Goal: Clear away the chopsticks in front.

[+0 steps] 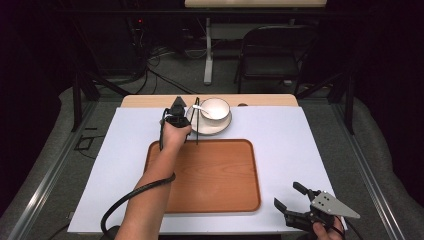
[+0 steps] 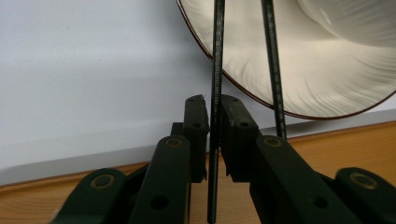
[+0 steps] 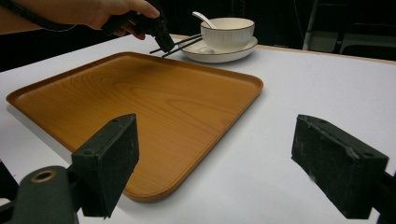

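Two black chopsticks (image 1: 197, 122) lean with their far ends on a white plate (image 1: 210, 129) that carries a white bowl (image 1: 216, 108) with a spoon (image 1: 199, 107) in it. My left gripper (image 1: 189, 126) is shut on one chopstick (image 2: 217, 56) near its lower end. The other chopstick (image 2: 273, 60) runs just outside the jaws, over the plate (image 2: 289, 70). In front lies a wooden tray (image 1: 210, 175), bare. My right gripper (image 1: 290, 196) hovers open near the table's front right corner, nothing between its pads (image 3: 109, 163).
A white mat (image 1: 300, 140) covers the tabletop under the tray and plate. Beyond the table stand a black folding chair (image 1: 272, 50) and a white table leg (image 1: 207, 55), with cables on the floor.
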`<action>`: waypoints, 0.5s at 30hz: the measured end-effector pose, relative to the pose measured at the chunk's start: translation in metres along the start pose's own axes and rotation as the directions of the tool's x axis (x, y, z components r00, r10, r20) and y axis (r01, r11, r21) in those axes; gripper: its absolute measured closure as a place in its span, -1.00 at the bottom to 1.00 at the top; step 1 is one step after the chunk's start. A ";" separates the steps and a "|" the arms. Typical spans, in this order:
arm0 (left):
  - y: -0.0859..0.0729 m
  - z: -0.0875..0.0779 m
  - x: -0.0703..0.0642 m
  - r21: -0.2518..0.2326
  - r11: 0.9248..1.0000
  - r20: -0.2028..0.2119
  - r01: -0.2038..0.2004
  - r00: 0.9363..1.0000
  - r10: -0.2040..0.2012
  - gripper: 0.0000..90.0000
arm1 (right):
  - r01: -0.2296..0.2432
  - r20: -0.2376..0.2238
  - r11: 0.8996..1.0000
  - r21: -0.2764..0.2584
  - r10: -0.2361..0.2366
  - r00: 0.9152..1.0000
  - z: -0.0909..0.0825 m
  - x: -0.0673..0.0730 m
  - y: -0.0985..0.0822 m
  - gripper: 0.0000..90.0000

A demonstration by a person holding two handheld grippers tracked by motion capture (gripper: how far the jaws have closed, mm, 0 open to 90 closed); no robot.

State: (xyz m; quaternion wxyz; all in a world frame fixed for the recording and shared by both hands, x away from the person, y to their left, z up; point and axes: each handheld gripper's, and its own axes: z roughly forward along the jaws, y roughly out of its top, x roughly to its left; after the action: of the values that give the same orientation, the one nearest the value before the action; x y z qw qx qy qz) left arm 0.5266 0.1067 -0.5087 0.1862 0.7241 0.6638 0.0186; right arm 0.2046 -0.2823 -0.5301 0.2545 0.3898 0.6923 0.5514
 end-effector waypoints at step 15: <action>-0.001 -0.016 0.017 -0.024 1.000 0.005 0.008 1.000 -0.008 0.92 | 0.001 0.000 1.000 -0.001 -0.001 1.000 0.000 0.000 0.000 -0.68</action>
State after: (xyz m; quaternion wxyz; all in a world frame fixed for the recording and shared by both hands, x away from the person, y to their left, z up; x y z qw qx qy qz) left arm 0.5232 0.1268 -0.4974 0.1966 0.7191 0.6661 0.0238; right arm 0.2044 -0.2824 -0.5301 0.2548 0.3894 0.6922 0.5517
